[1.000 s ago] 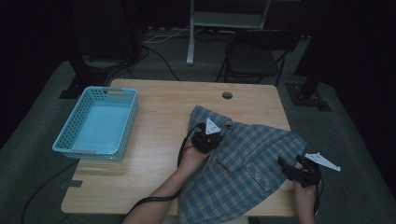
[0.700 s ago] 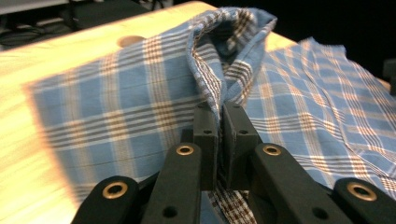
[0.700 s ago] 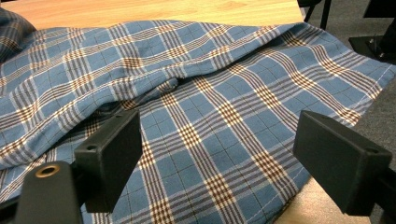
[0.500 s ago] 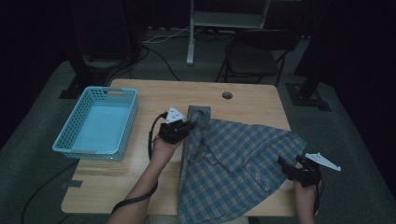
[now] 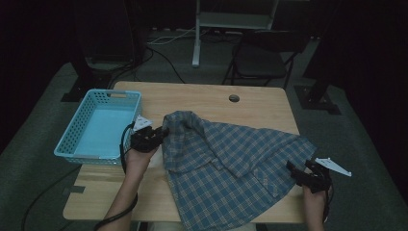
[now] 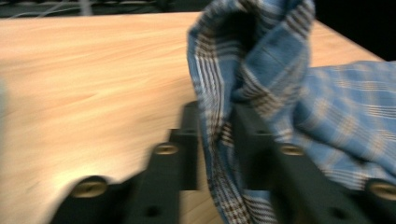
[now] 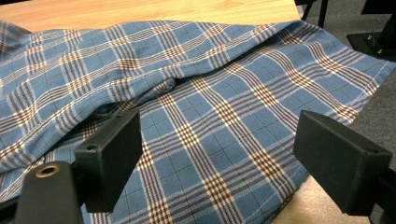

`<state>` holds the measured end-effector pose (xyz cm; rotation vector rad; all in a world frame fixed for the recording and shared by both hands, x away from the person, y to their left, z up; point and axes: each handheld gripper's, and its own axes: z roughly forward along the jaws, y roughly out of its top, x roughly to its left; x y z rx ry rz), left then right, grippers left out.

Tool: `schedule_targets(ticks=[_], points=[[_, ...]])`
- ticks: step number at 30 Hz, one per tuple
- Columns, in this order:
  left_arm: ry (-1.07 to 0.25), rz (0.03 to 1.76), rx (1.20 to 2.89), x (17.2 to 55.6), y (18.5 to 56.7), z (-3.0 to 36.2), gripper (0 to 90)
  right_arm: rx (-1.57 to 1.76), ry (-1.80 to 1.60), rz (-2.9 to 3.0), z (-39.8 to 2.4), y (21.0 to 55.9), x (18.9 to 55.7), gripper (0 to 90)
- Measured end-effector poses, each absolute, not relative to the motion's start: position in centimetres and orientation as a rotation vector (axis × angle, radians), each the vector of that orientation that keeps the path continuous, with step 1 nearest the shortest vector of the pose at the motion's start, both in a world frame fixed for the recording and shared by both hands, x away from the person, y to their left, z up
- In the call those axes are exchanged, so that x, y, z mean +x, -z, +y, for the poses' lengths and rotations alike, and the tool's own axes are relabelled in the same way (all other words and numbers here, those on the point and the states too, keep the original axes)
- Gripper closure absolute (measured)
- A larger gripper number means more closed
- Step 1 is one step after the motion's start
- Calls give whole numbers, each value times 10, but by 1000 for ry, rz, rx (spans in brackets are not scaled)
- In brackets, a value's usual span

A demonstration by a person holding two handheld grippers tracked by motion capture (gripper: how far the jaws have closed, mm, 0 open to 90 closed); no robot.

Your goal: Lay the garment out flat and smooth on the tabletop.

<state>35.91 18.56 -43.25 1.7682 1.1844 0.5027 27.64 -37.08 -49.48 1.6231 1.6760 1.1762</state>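
Shirt (image 6: 261, 65) fold between loosening left fingers (image 6: 187, 140) | right fingers (image 7: 336, 158) spread wide

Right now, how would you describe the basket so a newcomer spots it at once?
Start at the wooden table and go to its left edge, beside the plaid shirt. The basket sits there: a light blue plastic tray with latticed walls, the one rigid thing on the table.
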Motion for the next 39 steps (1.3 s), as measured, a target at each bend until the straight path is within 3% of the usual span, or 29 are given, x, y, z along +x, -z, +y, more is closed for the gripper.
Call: schedule_targets(ticks=[3,5,8,14,19,24,27,33,39], points=[[-479,1254,1750,355,435,199,510,1628,-1179,1676,-371,495,276,151],[-465,1241,1754,351,436,204,503,1632,-1177,1680,-371,495,277,151],[-629,1254,1801,343,431,196,420,1639,-1174,1678,-371,495,277,151],[-664,1247,1794,334,425,198,412,1645,-1188,1670,-373,495,276,151],[-499,1148,1858,333,434,184,396,1609,-1273,1744,-362,487,278,150],[-400,1011,1952,332,445,151,358,1457,-1286,1924,-323,469,285,150],[-359,941,2012,331,453,130,314,1351,-1316,2044,-296,460,288,150],[-309,863,2072,330,463,102,313,1149,-1289,2267,-245,458,289,151],[-293,798,2145,329,470,80,313,1037,-1171,2396,-221,471,290,169]])
